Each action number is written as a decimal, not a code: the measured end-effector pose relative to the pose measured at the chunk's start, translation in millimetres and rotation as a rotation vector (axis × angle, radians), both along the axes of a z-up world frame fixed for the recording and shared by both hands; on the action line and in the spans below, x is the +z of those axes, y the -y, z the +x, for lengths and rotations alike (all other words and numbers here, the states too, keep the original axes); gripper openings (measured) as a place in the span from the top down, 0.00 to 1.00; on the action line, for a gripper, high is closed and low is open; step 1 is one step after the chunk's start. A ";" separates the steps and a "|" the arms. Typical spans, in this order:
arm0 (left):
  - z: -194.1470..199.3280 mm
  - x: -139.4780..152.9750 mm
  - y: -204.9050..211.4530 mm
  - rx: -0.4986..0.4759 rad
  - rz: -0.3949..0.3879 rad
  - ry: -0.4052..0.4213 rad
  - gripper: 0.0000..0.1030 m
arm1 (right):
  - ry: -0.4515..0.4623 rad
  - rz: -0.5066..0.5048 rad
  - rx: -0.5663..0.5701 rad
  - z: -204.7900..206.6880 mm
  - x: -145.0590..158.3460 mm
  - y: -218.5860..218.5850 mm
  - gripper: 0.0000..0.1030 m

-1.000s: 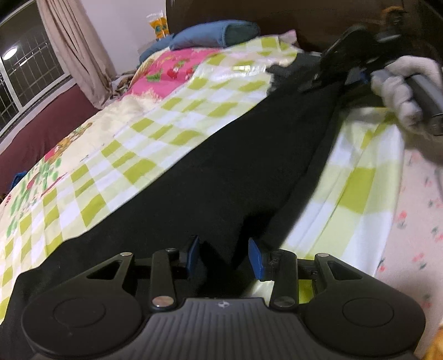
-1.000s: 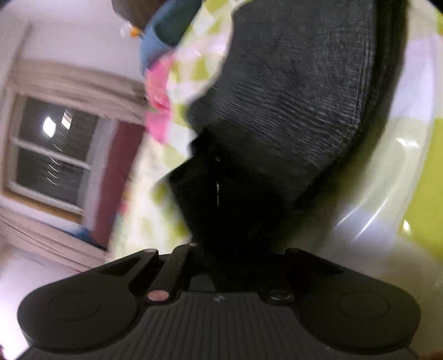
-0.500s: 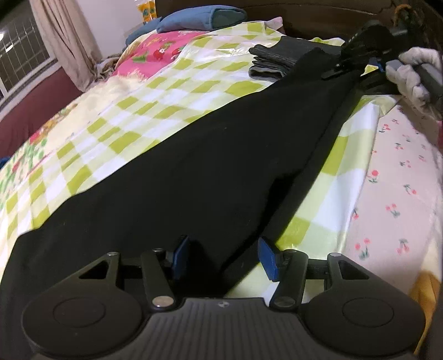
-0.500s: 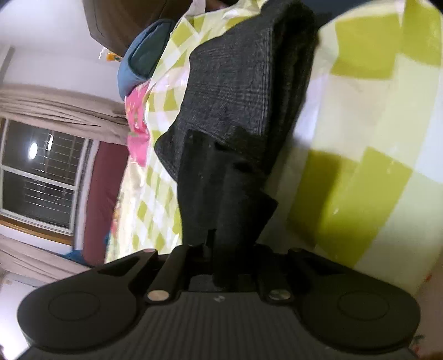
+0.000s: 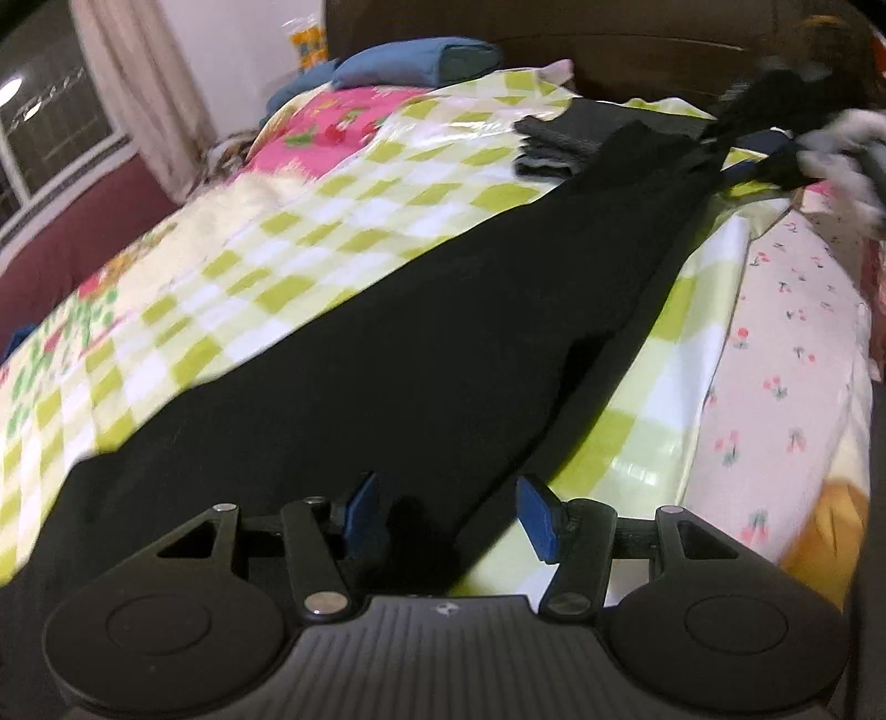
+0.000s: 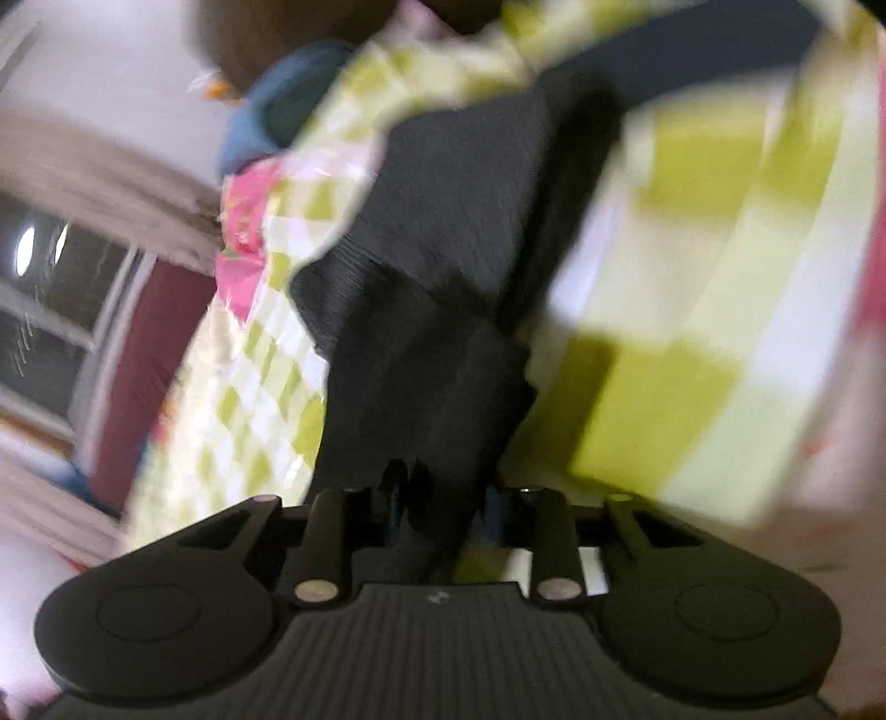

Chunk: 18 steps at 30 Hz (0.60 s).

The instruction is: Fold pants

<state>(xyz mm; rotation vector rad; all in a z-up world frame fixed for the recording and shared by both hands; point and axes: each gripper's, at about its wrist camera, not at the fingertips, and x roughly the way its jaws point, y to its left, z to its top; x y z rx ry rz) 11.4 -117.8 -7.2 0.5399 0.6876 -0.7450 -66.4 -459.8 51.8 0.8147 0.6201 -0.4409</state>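
Note:
Black pants lie stretched out long on a green-checked bedspread. My left gripper is open at the near end; its blue pads straddle the cloth without clamping it. My right gripper is at the far end of the pants, held by a white-gloved hand. In the blurred right wrist view the black pants cloth runs up into my right gripper, which looks shut on it.
A folded dark grey garment lies just beyond the pants' far end. Blue pillows and a dark headboard stand at the back. A floral sheet runs along the right edge. A window and curtain are to the left.
My left gripper's pads have spread wider, from about 110 to 150 px. My right gripper has pulled the far end of the pants away from the grey garment, toward the bed's right side.

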 end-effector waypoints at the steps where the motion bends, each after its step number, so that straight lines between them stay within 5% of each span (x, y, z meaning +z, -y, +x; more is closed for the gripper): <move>1: -0.2 -0.2 -9.1 0.014 -0.004 -0.009 0.33 | -0.017 -0.060 0.050 -4.4 10.7 -14.5 0.71; 5: 5.3 -1.4 -33.8 0.095 -0.030 -0.005 0.33 | 0.002 -0.026 0.406 8.6 23.7 -94.5 0.70; 9: 10.3 -6.7 -43.6 0.137 0.015 0.030 0.33 | -0.090 0.090 0.632 53.2 -9.2 -169.2 0.71; 18: 10.7 -11.2 -62.4 0.167 -0.051 0.005 0.33 | -0.105 0.212 0.483 61.8 -42.5 -165.6 0.70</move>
